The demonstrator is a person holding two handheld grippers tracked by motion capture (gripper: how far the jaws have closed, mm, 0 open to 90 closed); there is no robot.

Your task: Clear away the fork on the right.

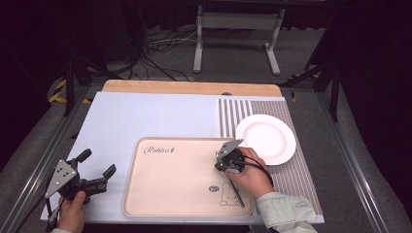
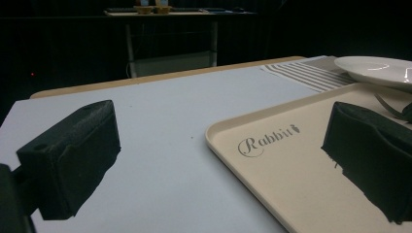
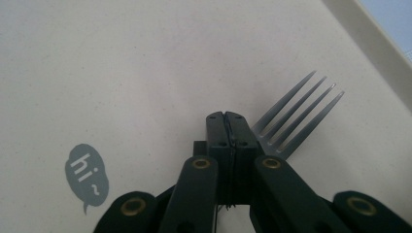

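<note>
Gripping fork [image 3: 297, 112] near tray edge [image 3: 369, 36]

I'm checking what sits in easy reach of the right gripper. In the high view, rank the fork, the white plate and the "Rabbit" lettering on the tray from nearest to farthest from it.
From the right gripper:
1. Fork, clamped in its jaws, on the tray's right part.
2. White plate, just right of the tray.
3. "Rabbit" lettering, tray's far-left corner.

High and gripper views share the tray [image 1: 184, 179].
</note>
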